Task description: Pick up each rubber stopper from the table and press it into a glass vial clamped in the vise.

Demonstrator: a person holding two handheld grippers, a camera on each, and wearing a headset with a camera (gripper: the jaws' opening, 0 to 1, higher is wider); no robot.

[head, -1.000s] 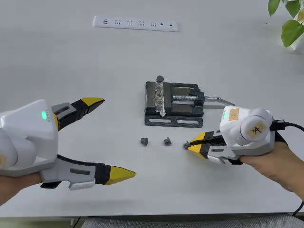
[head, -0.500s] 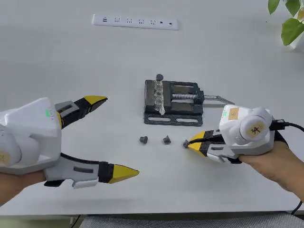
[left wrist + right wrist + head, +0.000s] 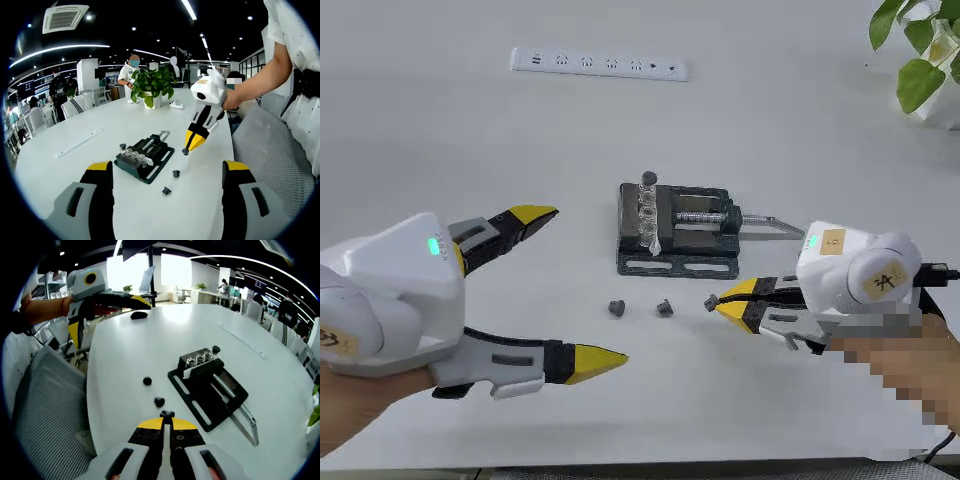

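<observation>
A black vise point(image 3: 692, 238) stands mid-table and clamps a row of glass vials point(image 3: 647, 213); the far vial carries a dark stopper point(image 3: 648, 178). Two loose rubber stoppers point(image 3: 616, 308) point(image 3: 664, 307) lie in front of the vise. My right gripper point(image 3: 718, 303) is shut on a third stopper point(image 3: 710, 302), held just right of the loose ones; in the right gripper view this stopper point(image 3: 166, 414) sits at the jaw tips, with the vise point(image 3: 210, 386) ahead. My left gripper point(image 3: 585, 285) hangs open and empty at front left, and its own view shows the vise point(image 3: 145, 159).
A white power strip point(image 3: 598, 63) lies at the far side of the table. A potted plant point(image 3: 912, 52) stands at the far right corner. The table's front edge runs just below both hands. People and chairs are in the room beyond the table.
The right gripper, shut on its stopper, has drawn slightly up and right, away from the two loose stoppers. The left gripper has edged forward. The head camera has shifted a little.
</observation>
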